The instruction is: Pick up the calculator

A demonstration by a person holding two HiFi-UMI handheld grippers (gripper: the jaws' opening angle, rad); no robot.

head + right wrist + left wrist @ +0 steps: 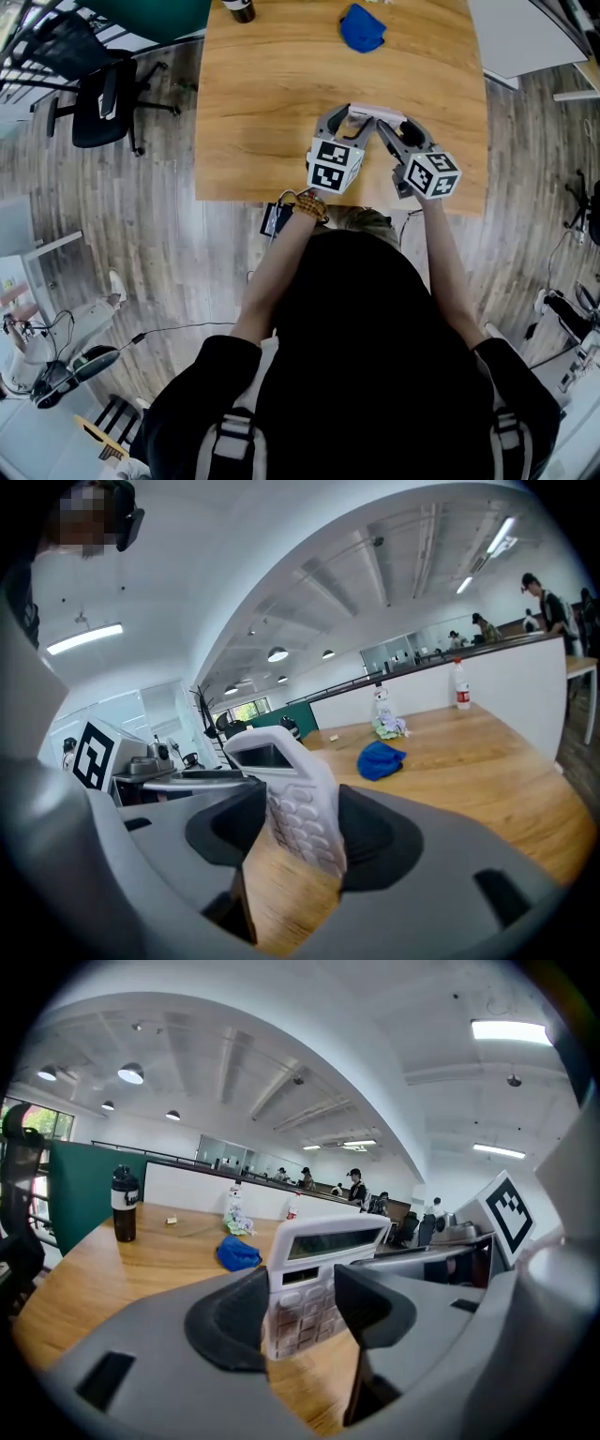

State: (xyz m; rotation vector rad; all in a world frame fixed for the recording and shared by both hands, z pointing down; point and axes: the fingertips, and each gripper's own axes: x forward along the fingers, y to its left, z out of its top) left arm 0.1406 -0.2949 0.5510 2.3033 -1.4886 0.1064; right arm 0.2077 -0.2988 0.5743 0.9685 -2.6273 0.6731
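Left gripper (302, 1309) and right gripper (298, 829) jaws both clench the calculator (330, 1242), seemingly tilted display-end up.

Calculator (328, 1239) between left claw (298, 1309), right claw (302, 829)

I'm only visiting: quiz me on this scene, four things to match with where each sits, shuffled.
Things: 1 calculator; 2 blue cloth; 3 dark bottle; 4 office chair.
Places: A on the floor beside the table; B clamped by the left gripper and right gripper; C lying crumpled on the table; D standing upright near the table's far edge.
Pairs: 1-B; 2-C; 3-D; 4-A.
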